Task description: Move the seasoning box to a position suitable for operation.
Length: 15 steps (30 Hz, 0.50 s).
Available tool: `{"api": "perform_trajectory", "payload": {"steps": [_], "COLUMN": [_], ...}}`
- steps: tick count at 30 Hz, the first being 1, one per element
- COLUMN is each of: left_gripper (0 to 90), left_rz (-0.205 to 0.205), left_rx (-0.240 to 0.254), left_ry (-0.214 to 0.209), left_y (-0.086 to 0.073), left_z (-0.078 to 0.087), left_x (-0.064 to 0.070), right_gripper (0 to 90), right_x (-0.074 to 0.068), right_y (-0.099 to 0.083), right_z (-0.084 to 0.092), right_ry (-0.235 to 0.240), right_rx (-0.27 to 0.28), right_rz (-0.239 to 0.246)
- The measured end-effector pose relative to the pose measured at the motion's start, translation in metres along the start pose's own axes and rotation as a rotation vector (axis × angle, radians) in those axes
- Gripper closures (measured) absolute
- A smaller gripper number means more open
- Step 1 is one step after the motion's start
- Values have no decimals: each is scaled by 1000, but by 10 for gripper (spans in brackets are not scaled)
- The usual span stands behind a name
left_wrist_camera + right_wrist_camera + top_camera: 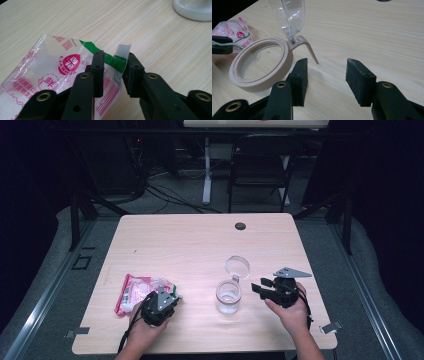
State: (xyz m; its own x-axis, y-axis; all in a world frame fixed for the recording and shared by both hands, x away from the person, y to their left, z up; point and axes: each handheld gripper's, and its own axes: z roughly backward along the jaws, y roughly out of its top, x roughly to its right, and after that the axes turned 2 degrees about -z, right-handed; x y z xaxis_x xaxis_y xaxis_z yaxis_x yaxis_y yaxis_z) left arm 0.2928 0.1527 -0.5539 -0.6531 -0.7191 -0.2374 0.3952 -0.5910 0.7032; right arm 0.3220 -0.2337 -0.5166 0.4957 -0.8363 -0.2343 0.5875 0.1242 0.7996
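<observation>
Down in the lower left of the high view, the left claw sits over the right-hand end of a pink-and-white packet that lies flat on the pale wooden surface. In the left gripper view, the packet's torn green corner stands up between the two black jaws, and a curl of clear film rises just past the right-hand jaw. The left pad lies against the green strip and the right pad against the film, yet a gap shows between the jaws lower down, so whether this claw has truly clamped the corner I cannot tell. The rest of the packet runs off to the lower left of that view, red lettering and logo facing up.

Over at the lower right of the high view, the right claw points left toward a clear jar standing upright near the middle of the frame's lower half, its hinged lid flipped open behind it. In the right gripper view, this claw is released, jaws wide apart with bare wood between them. The jar's beige rim sits just beside the left jaw at the left of that frame, its thin beige tab curving down toward the gap, apart from both pads. White residue shows at the bottom of the jar.
</observation>
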Motion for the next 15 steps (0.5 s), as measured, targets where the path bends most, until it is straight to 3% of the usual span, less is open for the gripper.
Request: {"api": "perform_trajectory", "payload": {"steps": [7,15], "left_gripper": [850,899], "left_rz": [3,24], "left_rx": [-13,-15], "left_ry": [-8,-33], "left_y": [1,2], "left_z": [-2,-1], "left_x": [0,-3], "right_gripper": [521,521], "right_x": [1,1], "right_y": [0,0], "right_z": [0,1], "right_ry": [1,-4], "right_rx": [-1,-1], "right_rz": [2,5]}}
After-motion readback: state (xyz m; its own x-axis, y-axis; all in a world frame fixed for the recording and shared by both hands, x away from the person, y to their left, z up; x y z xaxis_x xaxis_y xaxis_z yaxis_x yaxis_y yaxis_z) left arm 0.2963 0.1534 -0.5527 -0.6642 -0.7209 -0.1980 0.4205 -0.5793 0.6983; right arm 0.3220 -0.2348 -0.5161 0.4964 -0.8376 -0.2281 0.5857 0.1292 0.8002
